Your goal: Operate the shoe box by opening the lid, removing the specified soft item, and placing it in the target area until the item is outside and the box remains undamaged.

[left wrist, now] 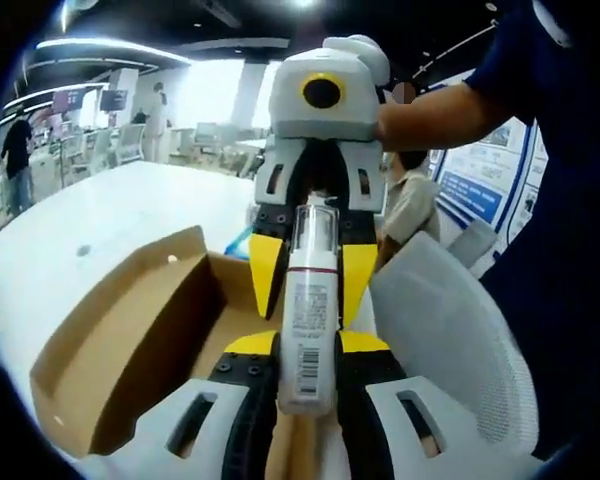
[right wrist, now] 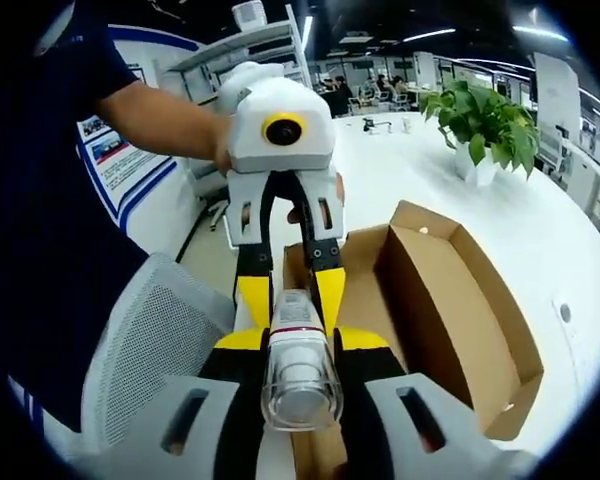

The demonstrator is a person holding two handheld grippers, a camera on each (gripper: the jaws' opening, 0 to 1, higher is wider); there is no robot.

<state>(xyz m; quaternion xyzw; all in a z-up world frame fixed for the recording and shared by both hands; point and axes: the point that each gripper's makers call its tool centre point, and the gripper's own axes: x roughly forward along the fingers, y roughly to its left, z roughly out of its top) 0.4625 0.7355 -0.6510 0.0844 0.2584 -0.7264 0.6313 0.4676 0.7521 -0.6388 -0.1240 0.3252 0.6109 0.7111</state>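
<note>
A white bottle (left wrist: 308, 375) with a printed label and a clear cap (right wrist: 300, 390) is held in the air between both grippers. They face each other along its length. My left gripper (left wrist: 307, 345) is shut on the labelled body. My right gripper (right wrist: 300, 340) is shut on the capped end. In the left gripper view the right gripper (left wrist: 310, 300) comes in from above; in the right gripper view the left gripper (right wrist: 293, 303) does the same. The open brown shoe box (left wrist: 130, 330) (right wrist: 460, 290) sits on the table just below and beside the bottle; its inside looks bare.
The box rests on a white table (left wrist: 110, 210) (right wrist: 550, 250). A white mesh chair back (left wrist: 450, 330) (right wrist: 150, 340) stands close by the grippers. A potted plant (right wrist: 485, 125) is at the table's far side. The person's arms and dark shirt flank both views.
</note>
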